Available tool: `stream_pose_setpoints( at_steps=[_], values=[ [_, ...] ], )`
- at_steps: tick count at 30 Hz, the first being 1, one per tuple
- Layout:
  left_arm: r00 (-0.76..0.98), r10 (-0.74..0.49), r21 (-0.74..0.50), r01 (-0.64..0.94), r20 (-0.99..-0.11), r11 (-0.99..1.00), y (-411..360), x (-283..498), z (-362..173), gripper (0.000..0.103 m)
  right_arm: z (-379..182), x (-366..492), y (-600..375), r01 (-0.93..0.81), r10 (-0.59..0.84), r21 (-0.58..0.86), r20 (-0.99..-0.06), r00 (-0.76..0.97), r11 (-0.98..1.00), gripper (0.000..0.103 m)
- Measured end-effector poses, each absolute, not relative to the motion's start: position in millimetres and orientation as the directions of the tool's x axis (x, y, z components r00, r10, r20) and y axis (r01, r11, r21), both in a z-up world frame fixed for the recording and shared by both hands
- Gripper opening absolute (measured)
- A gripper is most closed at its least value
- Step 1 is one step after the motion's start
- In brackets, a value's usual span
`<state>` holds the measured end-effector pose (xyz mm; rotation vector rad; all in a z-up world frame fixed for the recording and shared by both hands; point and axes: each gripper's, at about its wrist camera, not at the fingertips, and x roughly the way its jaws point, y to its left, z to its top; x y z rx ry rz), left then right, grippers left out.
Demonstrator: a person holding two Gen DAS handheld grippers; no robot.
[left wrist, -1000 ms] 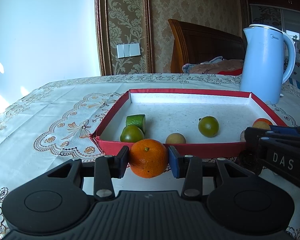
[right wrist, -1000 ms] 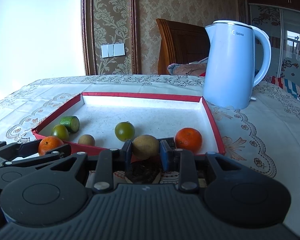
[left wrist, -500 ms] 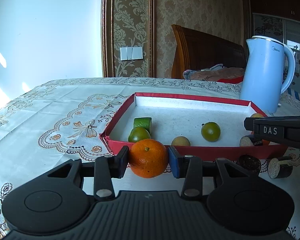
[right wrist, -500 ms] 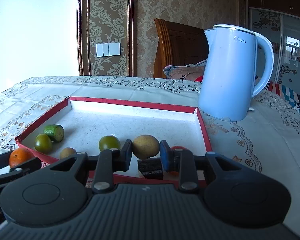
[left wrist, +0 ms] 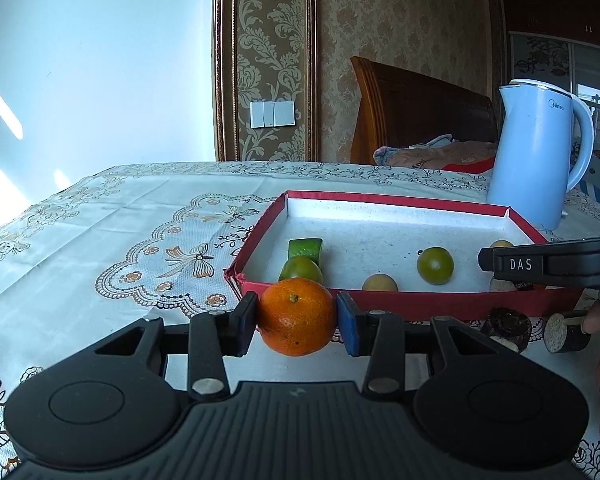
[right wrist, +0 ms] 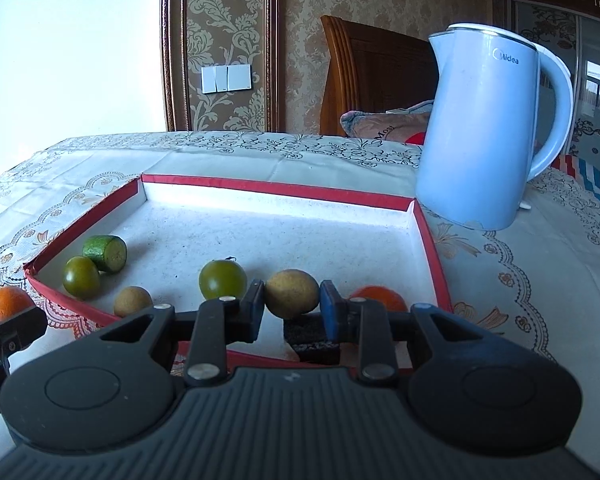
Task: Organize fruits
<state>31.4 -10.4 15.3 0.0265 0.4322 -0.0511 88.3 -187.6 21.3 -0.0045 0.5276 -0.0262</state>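
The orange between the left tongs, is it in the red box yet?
Out. The orange is clamped in the left tongs, short of the red box.

A pale wall [left wrist: 100, 60] catches bright slanting daylight on the left. Beside it runs a panel of brown damask wallpaper [left wrist: 274, 40] in a gilt frame, carrying a white light switch [left wrist: 272, 114]. A dark wooden headboard [left wrist: 416, 116] stands behind the surface, with what may be bedding [left wrist: 432, 154] heaped against it. An embroidered cream tablecloth [left wrist: 120, 232] covers the surface.
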Motion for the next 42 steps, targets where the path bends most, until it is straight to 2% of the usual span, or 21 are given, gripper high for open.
stream_pose_setpoints(
  at_steps=[10, 12, 13, 14, 23, 30, 35, 38, 42],
  values=[
    [0.904, -0.038, 0.019, 0.052, -0.426, 0.998, -11.2, 32.3, 14.4, 0.041, 19.2, 92.2, -179.8, 0.018, -0.036, -0.041, -0.507, 0.861, 0.999, 0.029],
    [0.904, -0.037, 0.021, 0.051, -0.427, 0.999, -11.4, 32.2, 14.3, 0.041, 19.2, 92.1, -178.8, 0.027, -0.049, -0.052, -0.504, 0.862, 0.998, 0.035],
    [0.903, -0.037, 0.02, 0.05, -0.427, 0.999, -11.2, 32.1, 14.4, 0.041, 19.9, 90.9, -178.4, 0.035, -0.06, -0.06, -0.494, 0.867, 0.998, 0.047],
    [0.903, -0.038, 0.019, 0.051, -0.429, 0.999, -11.0, 32.0, 14.4, 0.041, 21.0, 88.8, -178.2, 0.043, -0.068, -0.064, -0.48, 0.874, 0.997, 0.054],
    [0.9, -0.038, 0.025, 0.054, -0.435, 0.998, -12.0, 33.0, 14.4, 0.041, 28.9, 73.7, -195.0, 0.055, -0.035, 0.029, -0.464, 0.885, 0.998, 0.054],
    [0.899, -0.049, 0.027, 0.068, -0.436, 0.997, -12.4, 38.4, 20.9, 0.041, 26.5, 27.2, -212.6, 0.071, -0.018, 0.101, -0.449, 0.894, 0.992, 0.054],
    [0.913, -0.051, 0.062, 0.083, -0.404, 0.995, -23.5, 51.7, 36.0, 0.042, 14.1, -2.2, -214.2, 0.067, 0.001, 0.134, -0.451, 0.893, 0.989, 0.054],
    [0.9, -0.091, 0.038, 0.119, -0.426, 0.992, -29.4, 69.1, 40.1, 0.042, 9.4, -11.0, -209.9, 0.063, -0.003, 0.121, -0.444, 0.896, 0.991, 0.054],
    [0.89, -0.077, 0.054, 0.113, -0.449, 0.992, -39.7, 87.6, 35.7, 0.042, 7.8, -16.4, -207.2, 0.063, -0.011, 0.107, -0.427, 0.904, 0.992, 0.054]
  ],
)
